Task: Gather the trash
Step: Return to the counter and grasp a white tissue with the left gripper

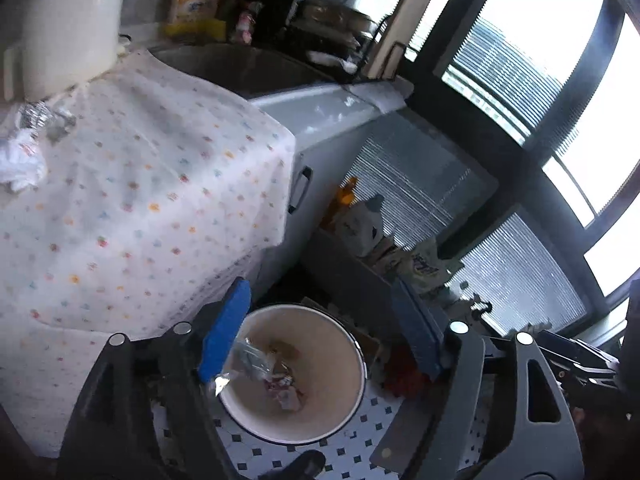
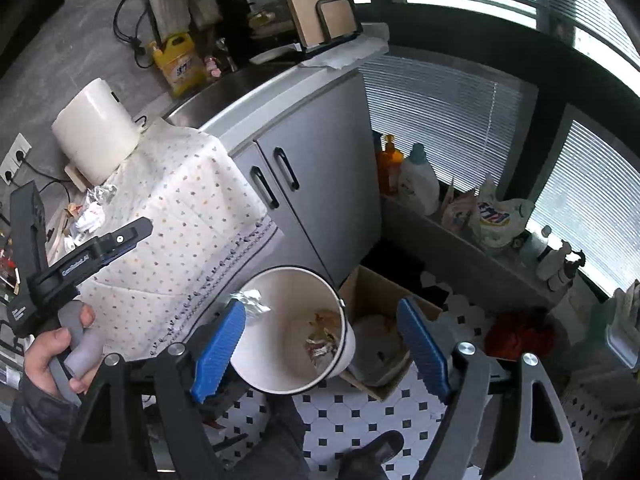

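Left wrist view: the left gripper (image 1: 320, 344) stands wide open and empty above the white bin (image 1: 294, 376) at lower centre, with a foil scrap (image 1: 250, 360) beside its left pad. Right wrist view: the right gripper (image 2: 320, 344), jaws wide and empty, frames the same bin (image 2: 296, 328); crumpled foil (image 2: 252, 300) shows at the rim, and more trash (image 2: 90, 210) lies on the dotted cloth (image 2: 180, 208) at left.

Daylight through blown-out window (image 1: 560, 20); left view blurred, edges warped.

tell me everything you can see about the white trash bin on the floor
The white trash bin is a round, open-topped bucket, apparently plastic, with a dark line around its rim and no lid. It stands on the black-and-white tiled floor, between the cloth-draped counter and a cardboard box. Its pale inside is stained, and a few crumpled wrappers lie at the bottom. A crumpled foil piece shows at its rim.
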`<state>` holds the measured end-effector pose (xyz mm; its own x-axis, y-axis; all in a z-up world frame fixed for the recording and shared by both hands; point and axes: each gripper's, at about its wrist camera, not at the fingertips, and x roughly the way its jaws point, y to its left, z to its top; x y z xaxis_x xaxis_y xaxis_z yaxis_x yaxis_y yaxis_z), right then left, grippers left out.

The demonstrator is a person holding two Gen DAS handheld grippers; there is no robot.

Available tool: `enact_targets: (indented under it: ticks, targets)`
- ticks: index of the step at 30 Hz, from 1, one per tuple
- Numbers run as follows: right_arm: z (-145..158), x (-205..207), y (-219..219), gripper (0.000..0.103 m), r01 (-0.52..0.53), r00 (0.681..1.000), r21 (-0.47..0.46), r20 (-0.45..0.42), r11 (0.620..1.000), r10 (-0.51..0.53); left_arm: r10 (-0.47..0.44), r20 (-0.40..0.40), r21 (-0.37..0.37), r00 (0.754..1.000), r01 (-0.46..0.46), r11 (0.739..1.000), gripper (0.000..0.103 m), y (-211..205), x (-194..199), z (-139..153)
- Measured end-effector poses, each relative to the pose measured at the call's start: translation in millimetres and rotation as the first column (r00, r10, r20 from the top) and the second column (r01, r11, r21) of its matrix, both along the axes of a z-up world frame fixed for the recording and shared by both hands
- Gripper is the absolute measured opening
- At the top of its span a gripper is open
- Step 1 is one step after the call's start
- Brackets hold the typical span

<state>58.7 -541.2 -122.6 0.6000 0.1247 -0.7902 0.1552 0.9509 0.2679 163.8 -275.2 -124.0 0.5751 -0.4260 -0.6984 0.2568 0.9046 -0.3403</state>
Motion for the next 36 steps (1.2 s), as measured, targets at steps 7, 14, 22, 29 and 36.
enact_targets:
  ticks: [7, 14, 22, 29, 36]
  targets:
    - [19, 30, 38, 0.085, -0.078, 0.996, 0.035, 0.056, 0.996, 0.076, 0.109, 0.079, 0.028, 0.991, -0.112, 0.993, 0.093, 56, -6, 40]
    - [39, 65, 94, 0.095, -0.160, 0.983, 0.045, 0.104, 0.986, 0.154, 0.248, 0.121, 0.060, 0.961, -0.256, 0.965, 0.097, 127, -10, 67]
    - [48, 103, 158, 0.095, -0.250, 0.963, 0.050, 0.119, 0.967, 0.243, 0.366, 0.142, 0.062, 0.920, -0.377, 0.924, 0.097, 200, -14, 78]
    - [50, 130, 210, 0.095, -0.312, 0.945, 0.043, 0.117, 0.949, 0.305, 0.439, 0.146, 0.052, 0.886, -0.450, 0.891, 0.097, 256, -13, 76]
    - [47, 155, 256, 0.095, -0.349, 0.933, 0.026, 0.103, 0.937, 0.345, 0.479, 0.122, 0.022, 0.869, -0.485, 0.874, 0.097, 297, -1, 64]
